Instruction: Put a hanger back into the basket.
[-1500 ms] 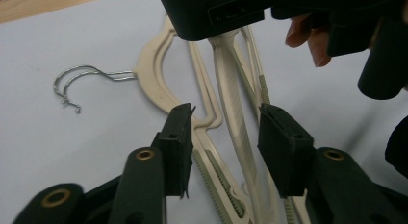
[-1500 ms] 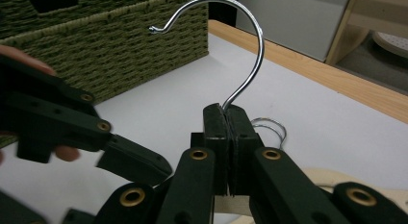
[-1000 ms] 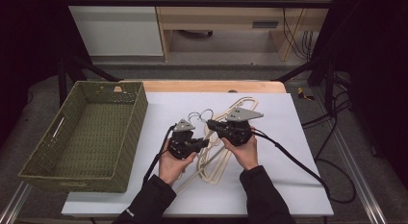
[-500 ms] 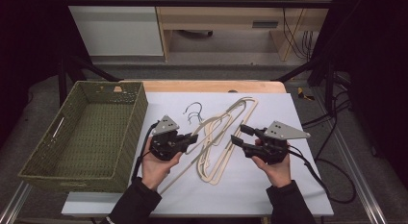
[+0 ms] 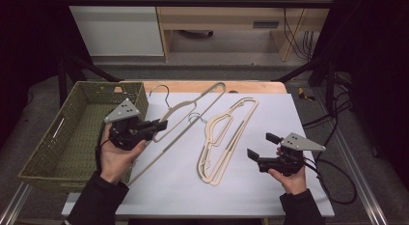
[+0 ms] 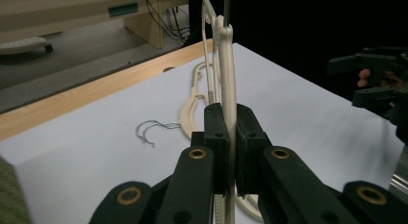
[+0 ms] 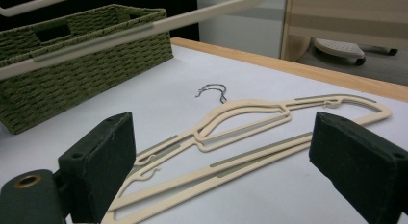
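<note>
High view: the left gripper point(image 5: 156, 126) clenches the bar of a cream hanger point(image 5: 193, 111), raised off the white table point(image 5: 270, 186) beside the green wicker basket point(image 5: 72, 133). The right gripper point(image 5: 263, 145) sits released, jaws wide apart, with stacked cream hangers point(image 5: 224, 138) lying flat just ahead of it.

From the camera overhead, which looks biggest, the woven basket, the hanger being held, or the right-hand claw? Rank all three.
1. woven basket, largest.
2. held hanger, long but thin.
3. right claw, smallest.
The claw is raised nearer the camera, yet the order is plain.
</note>
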A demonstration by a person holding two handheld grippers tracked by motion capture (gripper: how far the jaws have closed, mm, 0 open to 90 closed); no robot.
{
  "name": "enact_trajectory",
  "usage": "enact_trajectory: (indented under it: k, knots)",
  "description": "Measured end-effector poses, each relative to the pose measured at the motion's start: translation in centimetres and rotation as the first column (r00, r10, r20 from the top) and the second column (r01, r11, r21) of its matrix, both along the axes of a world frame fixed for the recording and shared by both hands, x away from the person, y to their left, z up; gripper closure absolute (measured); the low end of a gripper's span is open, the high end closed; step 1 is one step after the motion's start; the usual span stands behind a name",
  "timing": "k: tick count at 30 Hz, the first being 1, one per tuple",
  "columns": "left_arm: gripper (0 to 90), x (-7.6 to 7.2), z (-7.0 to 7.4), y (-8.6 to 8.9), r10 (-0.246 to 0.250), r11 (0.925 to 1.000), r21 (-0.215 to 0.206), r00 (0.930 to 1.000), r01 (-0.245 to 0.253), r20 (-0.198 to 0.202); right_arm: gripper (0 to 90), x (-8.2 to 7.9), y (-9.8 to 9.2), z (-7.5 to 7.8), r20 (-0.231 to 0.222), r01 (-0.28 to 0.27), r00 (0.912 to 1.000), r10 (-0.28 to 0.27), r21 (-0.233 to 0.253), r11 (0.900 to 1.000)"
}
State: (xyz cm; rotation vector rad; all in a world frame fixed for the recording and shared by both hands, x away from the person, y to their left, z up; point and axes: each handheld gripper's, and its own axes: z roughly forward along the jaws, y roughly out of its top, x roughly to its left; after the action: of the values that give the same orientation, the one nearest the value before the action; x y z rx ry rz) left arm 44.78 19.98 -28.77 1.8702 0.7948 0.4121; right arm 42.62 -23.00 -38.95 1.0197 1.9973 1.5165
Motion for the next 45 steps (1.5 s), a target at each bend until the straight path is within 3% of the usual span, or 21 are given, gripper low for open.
enact_trajectory:
  k: [5,8,24,31,38,45]
  knots:
    - [85.7,0.7,1.5,2.6,0.016,0.9998,0.012,0.9996,-0.016,0.024,7.7,-0.2,-0.4,0.1,0.007,0.022,0.9997,-0.022,0.008,1.0]
    - [85.8,1.1,2.1,4.2,0.027,0.9988,0.04,0.9988,-0.029,0.042,6.4,-0.2,-0.7,0.1,0.008,0.032,0.9995,-0.032,0.007,0.999]
    - [85.7,2.6,3.0,12.9,0.099,0.9894,0.096,0.9898,-0.109,0.103,4.6,-0.2,-0.9,0.1,0.013,0.06,0.9981,-0.06,0.007,0.998]
    - [85.6,3.6,2.4,16.4,0.147,0.9868,0.055,0.9857,-0.152,0.082,4.8,-0.2,-0.8,0.1,0.009,0.054,0.9985,-0.054,0.005,0.999]
    - [85.6,4.1,0.6,19.4,0.186,0.9777,0.089,0.981,-0.19,0.055,4.9,-0.1,-0.7,0.0,0.005,0.052,0.9987,-0.052,0.0,0.999]
    - [85.6,4.2,-1.3,21.8,0.223,0.9717,0.077,0.9747,-0.223,0.013,4.9,-0.1,-0.6,0.0,0.002,0.052,0.9987,-0.052,0.0,0.999]
